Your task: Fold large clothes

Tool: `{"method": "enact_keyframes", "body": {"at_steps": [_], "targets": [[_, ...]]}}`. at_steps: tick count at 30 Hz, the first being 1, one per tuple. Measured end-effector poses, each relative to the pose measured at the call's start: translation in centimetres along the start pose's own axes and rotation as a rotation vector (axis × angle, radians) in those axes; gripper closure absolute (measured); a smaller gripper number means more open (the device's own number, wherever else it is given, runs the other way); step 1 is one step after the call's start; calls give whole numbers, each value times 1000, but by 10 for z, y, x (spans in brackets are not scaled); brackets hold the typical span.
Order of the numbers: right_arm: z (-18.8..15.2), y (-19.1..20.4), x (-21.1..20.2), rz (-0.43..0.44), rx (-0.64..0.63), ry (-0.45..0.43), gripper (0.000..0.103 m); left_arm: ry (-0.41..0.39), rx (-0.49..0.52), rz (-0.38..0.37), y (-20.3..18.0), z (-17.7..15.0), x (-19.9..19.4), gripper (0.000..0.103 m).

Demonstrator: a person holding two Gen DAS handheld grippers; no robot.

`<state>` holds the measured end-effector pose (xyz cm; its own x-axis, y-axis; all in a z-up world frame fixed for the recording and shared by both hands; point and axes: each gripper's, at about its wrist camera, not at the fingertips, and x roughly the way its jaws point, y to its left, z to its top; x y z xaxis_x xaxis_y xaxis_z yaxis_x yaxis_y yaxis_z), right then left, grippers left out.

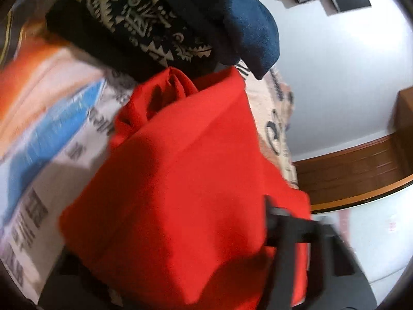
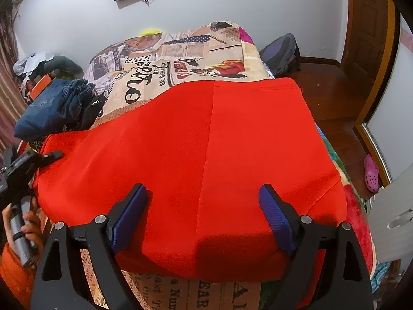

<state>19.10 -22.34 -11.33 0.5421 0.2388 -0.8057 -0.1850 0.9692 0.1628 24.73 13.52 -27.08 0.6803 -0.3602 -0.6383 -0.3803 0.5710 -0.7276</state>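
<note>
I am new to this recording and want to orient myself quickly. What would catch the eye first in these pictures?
The bright red garment dominates both views, spread across the newspaper-print bedcover. The right gripper stands wide open over its near edge, while the left gripper is at its left edge. Dark folded clothes lie at the left of the bed.

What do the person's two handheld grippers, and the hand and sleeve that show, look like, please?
The right gripper has a matte black angular frame with silver bolt heads and two fingers faced with ribbed dark blue pads. The left gripper is black too, on a grey cylindrical handle. The bare left hand around it comes out of an orange sleeve.
</note>
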Motion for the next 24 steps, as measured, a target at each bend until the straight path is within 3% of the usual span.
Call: {"method": "enact_keyframes", "body": {"at_steps": [1, 4, 8, 12, 14, 20, 24], "targets": [[1, 0, 0, 0, 2, 5, 16, 8, 18, 11, -5, 1, 2, 81], [9, 2, -5, -17, -12, 29, 17, -32, 113, 58, -28, -1, -13, 89], [24, 19, -27, -47, -80, -42, 16, -130, 206, 35, -63, -3, -54, 91], [35, 49, -34, 8, -145, -57, 16, -257, 319, -20, -107, -5, -107, 91], [36, 68, -31, 49, -181, -45, 16, -323, 388, -8, -128, -8, -131, 91], [23, 140, 5, 170, -274, 45, 16, -449, 498, 74, -152, -11, -168, 91], [7, 179, 46, 292, -287, 188, 16, -470, 510, 167, -139, -4, -167, 91]]}}
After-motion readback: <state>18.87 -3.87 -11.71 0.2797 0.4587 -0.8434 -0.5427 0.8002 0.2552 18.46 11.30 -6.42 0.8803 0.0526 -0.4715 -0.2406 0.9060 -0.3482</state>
